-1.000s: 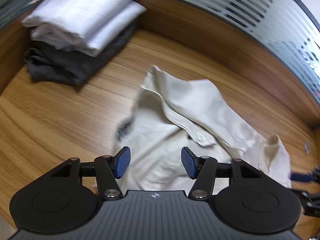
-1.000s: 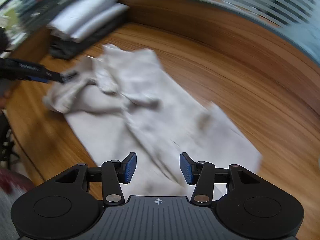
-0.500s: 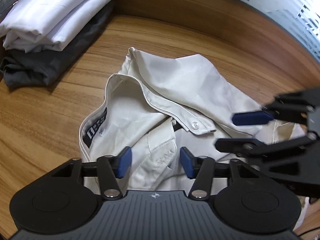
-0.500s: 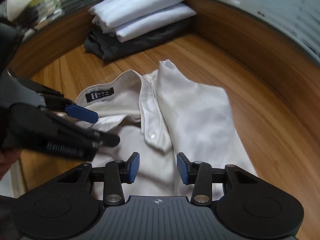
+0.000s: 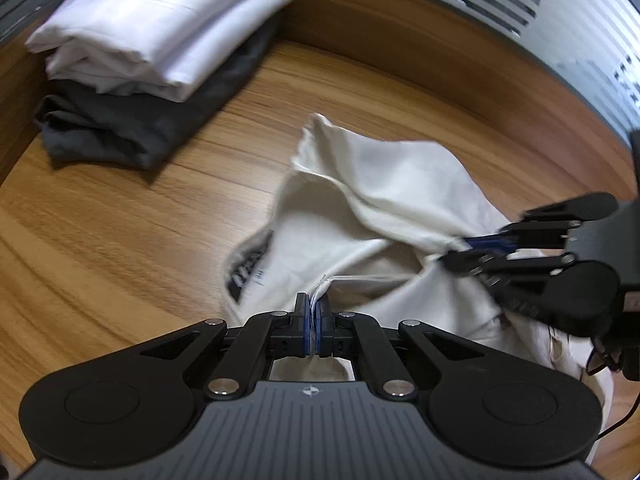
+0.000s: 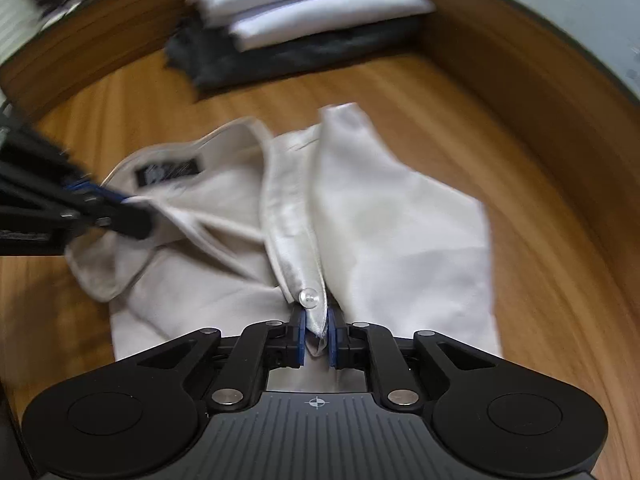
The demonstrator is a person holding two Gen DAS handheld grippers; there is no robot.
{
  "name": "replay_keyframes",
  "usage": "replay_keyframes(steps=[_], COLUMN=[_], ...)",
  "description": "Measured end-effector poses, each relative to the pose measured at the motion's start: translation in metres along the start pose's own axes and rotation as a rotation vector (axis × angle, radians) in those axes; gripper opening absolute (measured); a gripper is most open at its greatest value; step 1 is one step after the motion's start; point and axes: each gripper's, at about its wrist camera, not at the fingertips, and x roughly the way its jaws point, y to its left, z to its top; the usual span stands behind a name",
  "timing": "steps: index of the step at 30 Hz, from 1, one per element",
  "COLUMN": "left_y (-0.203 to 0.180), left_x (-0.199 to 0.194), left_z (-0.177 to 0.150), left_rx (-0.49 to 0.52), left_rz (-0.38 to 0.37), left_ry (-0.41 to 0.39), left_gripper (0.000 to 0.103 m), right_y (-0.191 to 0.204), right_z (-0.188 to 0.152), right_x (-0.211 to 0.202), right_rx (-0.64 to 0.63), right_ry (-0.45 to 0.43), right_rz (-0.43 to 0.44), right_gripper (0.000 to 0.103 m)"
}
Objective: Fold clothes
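Observation:
A cream button-up shirt (image 5: 384, 208) (image 6: 400, 216) lies crumpled on the wooden table, its black neck label (image 6: 168, 172) showing inside the collar. My left gripper (image 5: 313, 312) is shut on a thin edge of the shirt near the collar. My right gripper (image 6: 316, 328) is shut on the buttoned placket, just below a clear button (image 6: 309, 297). Each gripper shows in the other's view: the right gripper (image 5: 472, 250) pinches fabric at the right, the left gripper (image 6: 124, 204) pinches it at the left.
A stack of folded clothes (image 5: 160, 44) (image 6: 312, 16), white pieces on top of dark grey ones, sits at the back of the table by the raised wooden wall (image 5: 440, 52). Bare wood (image 5: 100, 216) lies left of the shirt.
Both grippers were open above the shirt and have closed on it, the left on the collar-side edge, the right on the placket. The fabric is bunched between them.

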Motion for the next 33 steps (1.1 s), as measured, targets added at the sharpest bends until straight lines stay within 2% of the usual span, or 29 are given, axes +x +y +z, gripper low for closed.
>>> replay_keyframes(steps=[8,14,17,22,25,26,27,28,29,30,31,33], left_y=[0.021,0.010,-0.008,-0.068,-0.097,-0.103,-0.110,-0.113,-0.117,-0.120,-0.123,-0.129], left_x=[-0.011,-0.010,-0.005,0.014,0.030,0.032,0.034,0.033,0.031,0.029,0.027,0.024], left_z=[0.023,0.069,0.099,0.147,0.168,0.171,0.175,0.175,0.175,0.175,0.171,0.163], left_rx=[0.004,0.064,0.104,0.218,0.266,0.269,0.271,0.267,0.263,0.258,0.251,0.237], left_rz=[0.047,0.079,0.042,0.012,0.000,-0.005,-0.010,-0.022,-0.035,-0.048,-0.060,-0.081], left_ry=[-0.043,-0.121,-0.153,-0.180,-0.171,-0.167,-0.163,-0.162,-0.162,-0.161,-0.157,-0.140], left_gripper=[0.002,0.002,0.003,0.004,0.019,0.031,0.035,0.046,0.057,0.062,0.068,0.069], right_y=[-0.079,-0.138,-0.166,-0.197,-0.199,-0.199,-0.198,-0.198,-0.198,-0.197,-0.197,-0.196], right_z=[-0.032,-0.064,-0.085,-0.109,-0.116,-0.118,-0.120,-0.122,-0.124,-0.126,-0.128,-0.132], right_x=[-0.053,-0.100,-0.129,-0.159,-0.160,-0.160,-0.159,-0.159,-0.159,-0.158,-0.158,-0.157], right_rx=[0.187,0.328,0.397,0.471,0.507,0.518,0.530,0.541,0.552,0.564,0.575,0.598], right_ry=[-0.006,-0.013,-0.020,-0.042,-0.047,-0.049,-0.050,-0.051,-0.053,-0.054,-0.055,-0.058], right_rz=[-0.204,-0.358,-0.433,-0.514,-0.495,-0.484,-0.473,-0.461,-0.450,-0.439,-0.428,-0.406], right_gripper=[0.012,0.011,0.011,0.012,0.013,0.016,0.020,0.022,0.030,0.040,0.043,0.044])
